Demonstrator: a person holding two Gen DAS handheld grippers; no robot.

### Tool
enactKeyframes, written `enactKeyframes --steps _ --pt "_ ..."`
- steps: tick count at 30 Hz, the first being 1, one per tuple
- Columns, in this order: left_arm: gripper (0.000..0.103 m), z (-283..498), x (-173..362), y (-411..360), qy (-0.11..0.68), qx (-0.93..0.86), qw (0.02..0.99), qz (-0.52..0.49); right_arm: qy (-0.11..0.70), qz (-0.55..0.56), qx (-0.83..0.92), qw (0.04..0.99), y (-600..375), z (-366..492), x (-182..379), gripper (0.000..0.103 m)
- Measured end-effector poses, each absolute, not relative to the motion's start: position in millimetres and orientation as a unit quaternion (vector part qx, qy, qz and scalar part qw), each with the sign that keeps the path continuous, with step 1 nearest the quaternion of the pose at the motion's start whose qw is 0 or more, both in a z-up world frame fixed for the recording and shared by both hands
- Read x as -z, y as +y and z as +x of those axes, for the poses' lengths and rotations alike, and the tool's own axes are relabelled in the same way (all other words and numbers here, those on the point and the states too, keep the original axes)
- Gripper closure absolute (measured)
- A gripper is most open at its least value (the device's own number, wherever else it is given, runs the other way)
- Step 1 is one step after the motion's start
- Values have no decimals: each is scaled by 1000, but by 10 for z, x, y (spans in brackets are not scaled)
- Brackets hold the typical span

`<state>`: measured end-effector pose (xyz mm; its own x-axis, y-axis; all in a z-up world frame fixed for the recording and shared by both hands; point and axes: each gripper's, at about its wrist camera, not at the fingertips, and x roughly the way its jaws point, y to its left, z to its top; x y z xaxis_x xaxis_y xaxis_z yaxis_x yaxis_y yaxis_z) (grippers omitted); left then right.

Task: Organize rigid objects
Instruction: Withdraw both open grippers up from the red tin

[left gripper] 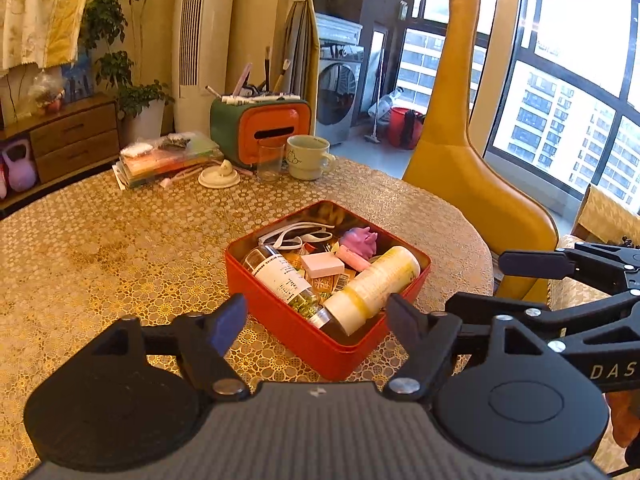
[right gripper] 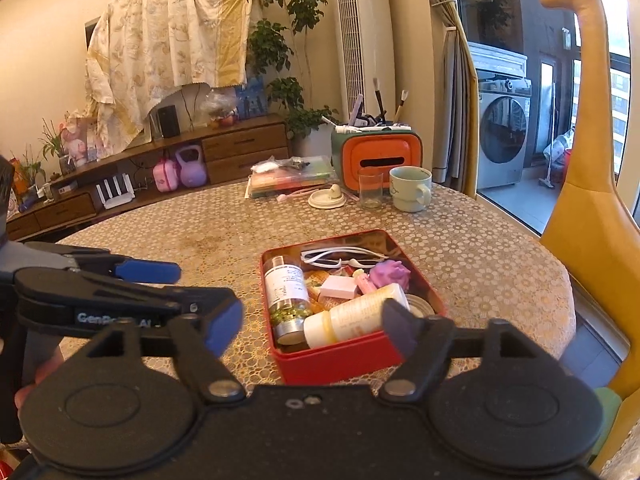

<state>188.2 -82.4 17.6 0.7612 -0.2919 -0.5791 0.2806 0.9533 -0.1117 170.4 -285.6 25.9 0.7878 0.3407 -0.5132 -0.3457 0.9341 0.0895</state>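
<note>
A red tin box point(left gripper: 288, 320) point(right gripper: 340, 356) sits on the gold lace-covered table. It holds a clear bottle of green pills point(left gripper: 280, 276) point(right gripper: 286, 292), a white and yellow tube point(left gripper: 372, 286) point(right gripper: 352, 316), white glasses point(left gripper: 296, 234) point(right gripper: 344, 258), a purple toy point(left gripper: 360, 242) point(right gripper: 390, 274) and a pink box point(left gripper: 322, 264) point(right gripper: 338, 288). My left gripper point(left gripper: 318, 320) is open and empty just in front of the box. My right gripper point(right gripper: 312, 326) is open and empty at the box's near edge. Each gripper also shows at the side of the other's view.
At the table's far side stand a green and orange tissue box point(left gripper: 264, 128) point(right gripper: 380, 156) with pens, a glass point(left gripper: 270, 160) point(right gripper: 370, 190), a pale green mug point(left gripper: 310, 156) point(right gripper: 412, 188), a white lid point(left gripper: 219, 178) and stacked packets point(left gripper: 168, 156). A yellow giraffe seat point(left gripper: 460, 160) stands right of the table.
</note>
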Motion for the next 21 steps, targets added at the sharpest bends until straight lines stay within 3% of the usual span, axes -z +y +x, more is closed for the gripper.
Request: enactKeyframes --steps 7,9,21 --pt "11 1704 -149 -764 307 149 940 -28 249 -21 -175 952 -2840 1481 -234 2" --pt "0 1677 -130 -738 306 143 941 -31 246 -12 -176 953 -2873 1451 -230 0" --pt "0 1580 -76 -815 305 146 941 -15 242 18 -159 957 -2972 1402 -183 0"
